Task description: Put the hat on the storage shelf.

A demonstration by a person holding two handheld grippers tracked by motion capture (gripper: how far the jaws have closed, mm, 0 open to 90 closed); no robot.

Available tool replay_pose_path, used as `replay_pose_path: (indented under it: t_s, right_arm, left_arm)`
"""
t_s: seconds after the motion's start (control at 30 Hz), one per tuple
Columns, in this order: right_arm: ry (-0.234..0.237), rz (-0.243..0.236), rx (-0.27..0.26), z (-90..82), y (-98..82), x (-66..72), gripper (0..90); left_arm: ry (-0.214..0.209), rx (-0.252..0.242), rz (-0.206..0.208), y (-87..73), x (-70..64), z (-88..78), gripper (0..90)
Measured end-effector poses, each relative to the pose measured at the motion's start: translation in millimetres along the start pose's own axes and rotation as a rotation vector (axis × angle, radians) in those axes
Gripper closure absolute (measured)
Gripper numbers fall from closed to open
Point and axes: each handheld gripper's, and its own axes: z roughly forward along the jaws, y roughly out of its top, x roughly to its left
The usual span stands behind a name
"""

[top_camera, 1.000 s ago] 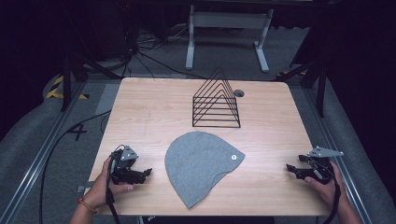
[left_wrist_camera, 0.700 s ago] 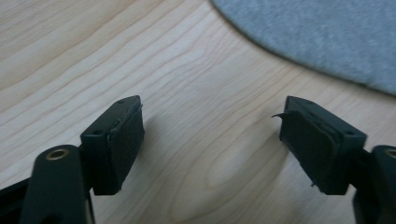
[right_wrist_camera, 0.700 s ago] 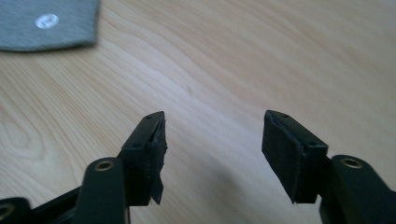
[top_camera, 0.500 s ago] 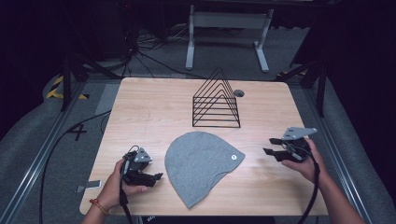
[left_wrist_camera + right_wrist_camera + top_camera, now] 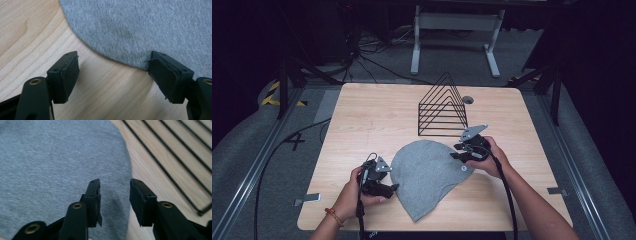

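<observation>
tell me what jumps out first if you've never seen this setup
A grey beanie lies flat near the front of the wooden table. A hand-held set of tongs flanks it on each side: the left tongs stand open at its edge, and the right tongs hover over its far edge, having just been closing with nothing gripped. Behind stands a black wire rack.

Place: I read this as a lab recording bay.
Evidence: my wooden table [image 5: 362,115] sits on grey carpet [image 5: 257,150], with floor cables [image 5: 362,55] and a metal stand [image 5: 454,22] well beyond the jaws, dark surroundings.
</observation>
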Motion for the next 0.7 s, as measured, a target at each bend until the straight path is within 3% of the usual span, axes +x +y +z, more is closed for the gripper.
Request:
replay_pose_path:
  t_s: [0.1, 0.13, 0.3, 0.33, 0.37, 0.5, 0.63, 0.7]
  right_arm:
    - [0.018, 0.011, 0.012, 6.4, -1.6, 0.0, 64.2]
    - [0.004, 0.014, 0.031, 9.7, -4.6, -0.3, 65.7]
    - [-0.001, 0.025, 0.079, 12.1, -14.2, 1.1, 65.3]
    - [0.011, 0.044, 0.076, 9.2, -18.0, 1.8, 65.2]
    - [0.012, 0.053, 0.073, 6.8, -21.0, 3.3, 65.2]
    - [0.014, 0.079, 0.056, -3.4, -35.4, 13.9, 64.9]
    - [0.021, 0.068, 0.085, -16.4, -46.7, 25.3, 64.5]
    - [0.017, 0.069, 0.084, -21.0, -51.8, 31.1, 64.5]
  left_arm:
    - [0.001, -0.01, -0.008, 0.8, 1.4, 1.9, 24.0]
    - [0.002, -0.006, 0.004, 1.7, 3.8, 2.0, 23.5]
    - [-0.006, 0.0, -0.022, 5.7, 11.3, 5.1, 23.3]
    - [-0.006, 0.013, -0.005, 7.2, 13.8, 4.3, 22.9]
    - [-0.004, -0.003, -0.019, 7.2, 13.1, 6.5, 22.8]
    - [-0.007, 0.007, -0.004, 10.6, 14.9, 8.0, 23.0]
    - [-0.024, 0.037, -0.006, 16.0, 14.4, 8.4, 23.8]
    - [-0.023, 0.029, 0.016, 19.3, 12.4, 10.1, 27.3]
